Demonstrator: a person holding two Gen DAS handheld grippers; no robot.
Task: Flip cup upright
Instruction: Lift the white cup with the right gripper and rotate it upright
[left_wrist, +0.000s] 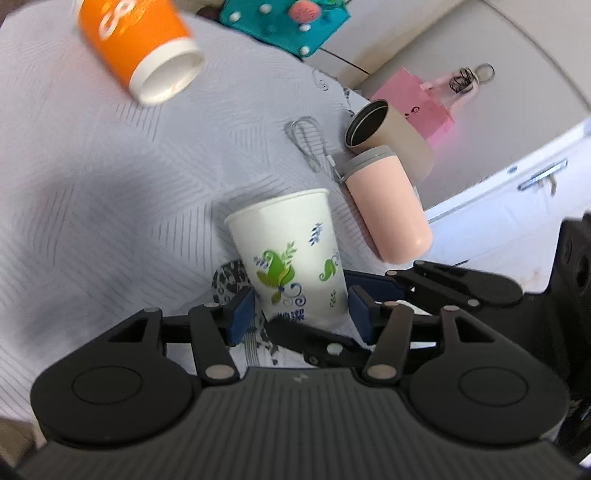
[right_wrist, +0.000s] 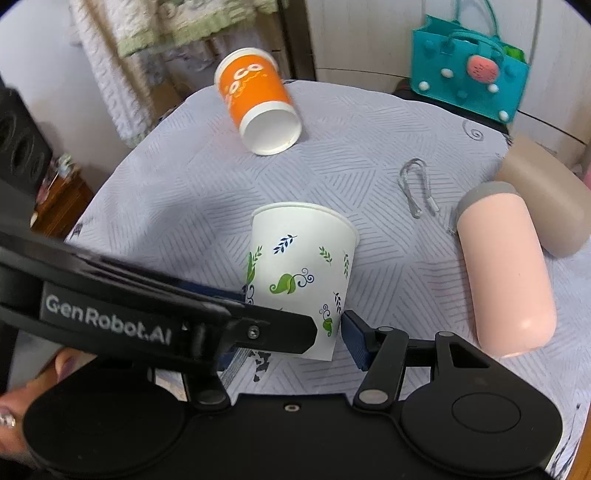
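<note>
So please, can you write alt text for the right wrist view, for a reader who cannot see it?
A white paper cup with leaf prints stands rim-up between the blue pads of the right tongs, with the left tongs crossing in from the left. Behind it an orange cup lies on its side on the grey tablecloth; a pink bottle lies to the right.

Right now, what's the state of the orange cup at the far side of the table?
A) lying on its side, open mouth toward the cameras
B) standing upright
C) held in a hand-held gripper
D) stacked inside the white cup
A: the orange cup lies tipped on the tablecloth, white inside showing, apart from the white floral cup.
</note>
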